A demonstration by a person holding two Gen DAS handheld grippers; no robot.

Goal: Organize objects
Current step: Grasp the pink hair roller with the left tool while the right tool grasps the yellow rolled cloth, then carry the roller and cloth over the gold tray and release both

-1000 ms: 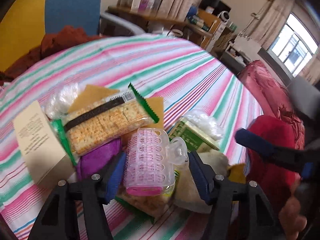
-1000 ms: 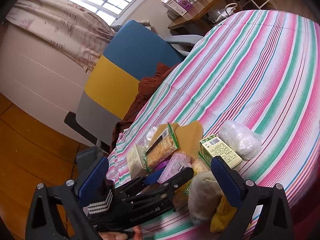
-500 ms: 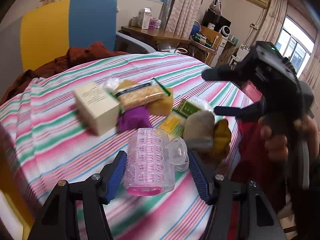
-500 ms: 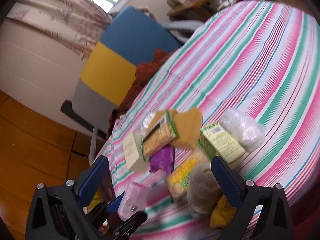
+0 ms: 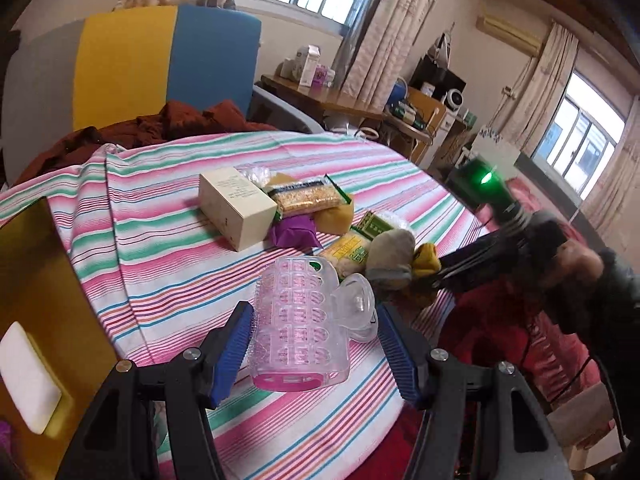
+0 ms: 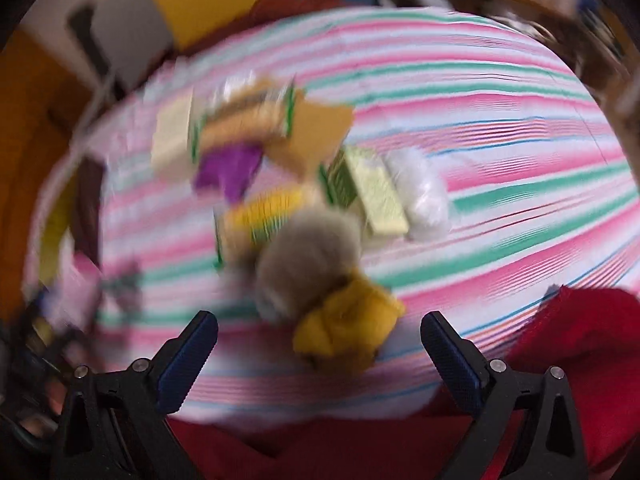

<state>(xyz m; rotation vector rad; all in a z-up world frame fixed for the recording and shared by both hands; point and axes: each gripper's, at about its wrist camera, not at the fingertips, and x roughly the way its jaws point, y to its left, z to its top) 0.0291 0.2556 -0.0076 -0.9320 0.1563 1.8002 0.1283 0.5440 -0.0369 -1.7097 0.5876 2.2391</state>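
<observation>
Left wrist view: left gripper (image 5: 316, 354) has its blue pads on either side of a clear pink hair roller (image 5: 301, 334), fingers closed in on it, roller held above the near edge of the striped tablecloth (image 5: 168, 272). A clear clip (image 5: 358, 312) sticks out of the roller's right side, just beside the right pad. Beyond it, a cluster of stuff mid-table: cream box (image 5: 236, 208), cracker pack (image 5: 306, 198) leaning on the box w/ a yellow sponge (image 5: 334, 216) under it, purple wrapper (image 5: 294, 232) in front, green box (image 5: 376, 224) and yellow-green packet (image 5: 348, 250) to the right, then a grey sock (image 5: 392, 254) touching a yellow sock (image 5: 426, 262). Right gripper (image 5: 444, 270) reaches in from the right w/ tips at the yellow sock; can't tell its finger state from here. Yellow-blue chair (image 5: 160, 60) and brown cloth (image 5: 180, 118) behind the table. Right wrist view, badly blurred: right gripper (image 6: 320, 360) fingers spread wide, nothing between them, yellow sock (image 6: 348, 332) just ahead between the tips, grey sock (image 6: 308, 256) behind it. Green box (image 6: 368, 188) and a clear bag (image 6: 422, 196) side by side further back. Red cloth (image 6: 580, 340) at the near right edge.
</observation>
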